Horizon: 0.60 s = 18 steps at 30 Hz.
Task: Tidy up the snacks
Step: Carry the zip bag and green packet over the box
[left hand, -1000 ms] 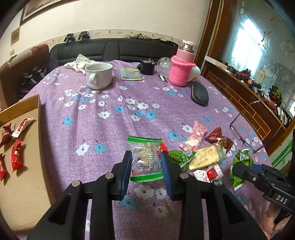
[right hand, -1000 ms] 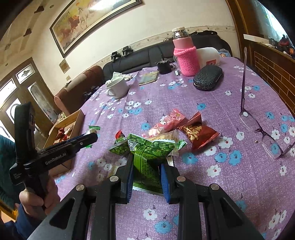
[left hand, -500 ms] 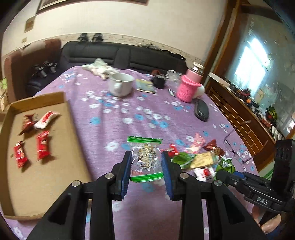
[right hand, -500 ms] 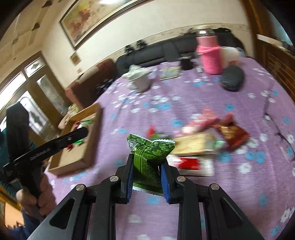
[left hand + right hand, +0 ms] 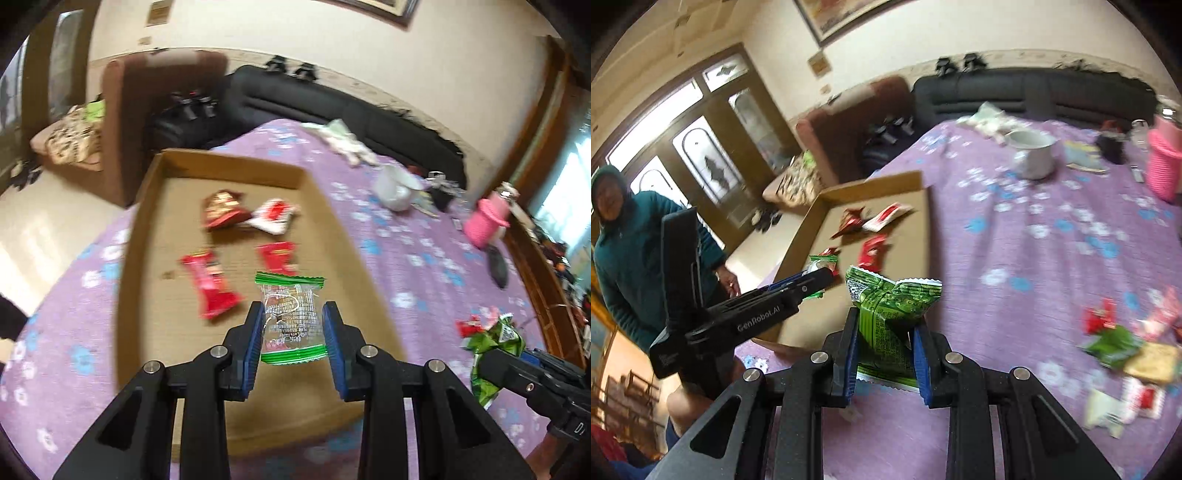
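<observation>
left gripper (image 5: 293, 326): pads pinched on a clear packet (image 5: 290, 317) with green ends, held upright between the blue pads, hanging above the near half of the cardboard tray (image 5: 229, 173)
right gripper (image 5: 884, 354): pads closed on a green packet (image 5: 890, 314), top crumpled; it sits over the purple cloth (image 5: 1015, 258) just beside the tray's near right corner, not over the tray
tray contents: four red or red-and-white snacks; red bar (image 5: 210, 282) lies just left of the held clear packet, red square packet (image 5: 277, 254) just beyond it, two more at the back
loose pile: remaining snacks (image 5: 1123, 350) on the cloth to the right, well apart from the tray
step in hand: my read, carry both packets to the tray and drop them in
how to do it well: bring the left packet low over bare cardboard near the front, clear of the red bar, then open; shift the right gripper further left so the green packet is fully past the tray wall before letting go
risk: releasing the right one now likely lands it on the cloth or on the rim; the two grippers are near each other, so stagger the drops
blur: both views smeared, small print unreadable
</observation>
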Available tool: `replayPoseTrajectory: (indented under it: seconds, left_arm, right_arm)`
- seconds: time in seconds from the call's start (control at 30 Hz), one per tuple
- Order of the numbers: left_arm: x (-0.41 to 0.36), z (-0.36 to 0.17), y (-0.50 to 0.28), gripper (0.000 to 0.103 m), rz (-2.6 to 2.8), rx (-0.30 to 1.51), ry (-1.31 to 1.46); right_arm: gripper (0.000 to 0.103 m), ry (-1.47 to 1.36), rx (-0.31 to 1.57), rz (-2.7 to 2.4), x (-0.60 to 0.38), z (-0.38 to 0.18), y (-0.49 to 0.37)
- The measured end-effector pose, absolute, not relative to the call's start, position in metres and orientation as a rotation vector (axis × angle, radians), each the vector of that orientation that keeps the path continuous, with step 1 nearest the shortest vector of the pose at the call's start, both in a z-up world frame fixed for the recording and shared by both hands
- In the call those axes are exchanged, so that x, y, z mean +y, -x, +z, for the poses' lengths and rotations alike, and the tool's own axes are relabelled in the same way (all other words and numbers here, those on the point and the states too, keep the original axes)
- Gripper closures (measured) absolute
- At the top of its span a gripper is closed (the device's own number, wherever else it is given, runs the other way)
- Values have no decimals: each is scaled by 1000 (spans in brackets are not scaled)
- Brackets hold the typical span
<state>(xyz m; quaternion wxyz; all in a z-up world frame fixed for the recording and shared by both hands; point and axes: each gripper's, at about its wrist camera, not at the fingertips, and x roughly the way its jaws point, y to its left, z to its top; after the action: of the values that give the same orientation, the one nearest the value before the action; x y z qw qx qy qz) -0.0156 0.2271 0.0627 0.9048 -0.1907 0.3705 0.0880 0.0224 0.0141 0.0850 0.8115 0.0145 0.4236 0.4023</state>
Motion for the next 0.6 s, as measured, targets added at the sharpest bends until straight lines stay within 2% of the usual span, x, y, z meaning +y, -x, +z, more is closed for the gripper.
replayPoseTrajectory:
  seconds: [0.3,0.6]
  left_arm:
    - [259,43,32,72,276,811,386]
    - [255,34,29,72,290,840,342]
  right_arm:
    - [75,83,968,879,87,50,-32]
    - [74,122,1004,887,96,32,-31]
